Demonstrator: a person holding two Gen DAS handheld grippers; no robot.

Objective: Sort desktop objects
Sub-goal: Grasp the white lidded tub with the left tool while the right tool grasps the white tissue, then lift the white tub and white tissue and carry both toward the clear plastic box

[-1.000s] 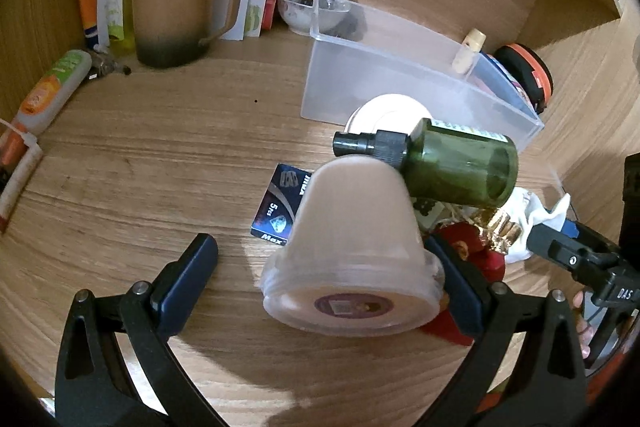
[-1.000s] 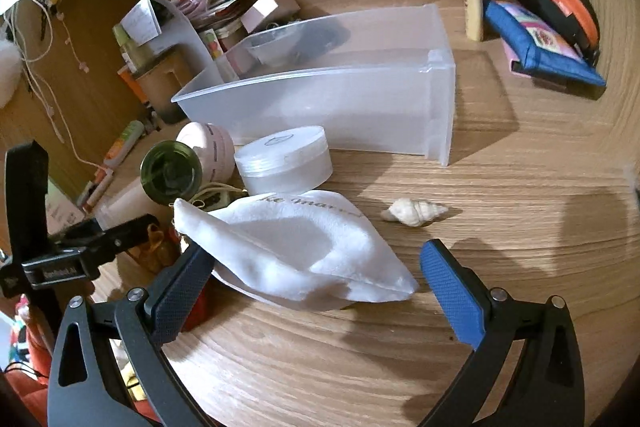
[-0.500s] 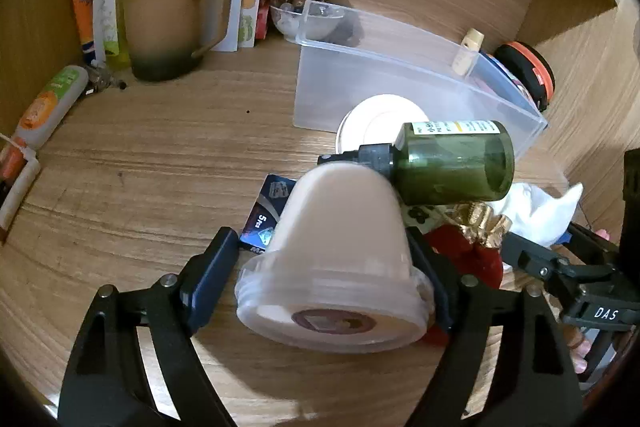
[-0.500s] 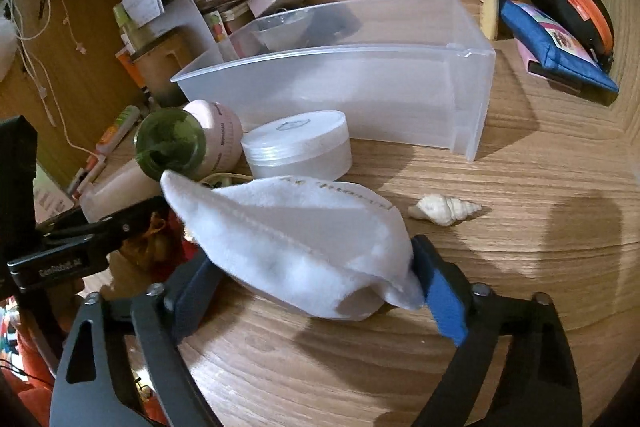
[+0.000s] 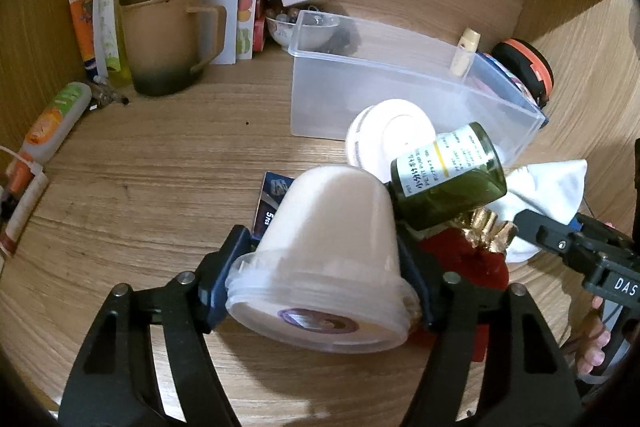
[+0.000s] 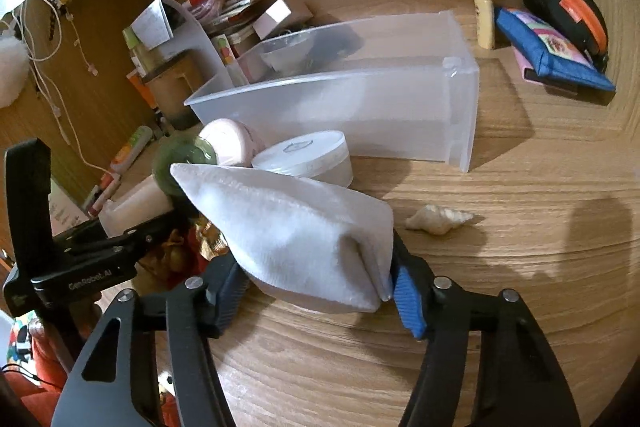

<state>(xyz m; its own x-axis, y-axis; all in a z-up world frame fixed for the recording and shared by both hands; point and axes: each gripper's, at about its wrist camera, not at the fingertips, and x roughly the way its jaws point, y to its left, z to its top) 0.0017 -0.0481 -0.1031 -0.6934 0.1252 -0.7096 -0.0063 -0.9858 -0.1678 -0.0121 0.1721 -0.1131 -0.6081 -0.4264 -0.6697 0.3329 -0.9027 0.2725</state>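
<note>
My left gripper [image 5: 326, 267] is shut on a pale pink plastic cup [image 5: 324, 247] lying on its side, lid toward the camera. A dark green bottle [image 5: 448, 183] leans on the cup. My right gripper [image 6: 316, 283] is shut on a white cloth pouch [image 6: 296, 227], held just above the wooden desk. The pouch also shows at the right of the left wrist view [image 5: 548, 187]. A clear plastic bin [image 6: 360, 99] stands behind, open at the top. A round white jar [image 6: 308, 159] sits in front of the bin.
A small seashell [image 6: 440, 219] lies to the right of the pouch. A blue pouch [image 6: 548, 47] and a black-orange case [image 6: 568, 7] sit at the back right. A brown mug [image 5: 168, 35], tubes and papers crowd the back left. A red-gold item [image 5: 468, 251] lies by the cup.
Both grippers have closed: the left on the pink cup, the right on the white pouch. The green bottle has tipped up against the cup.
</note>
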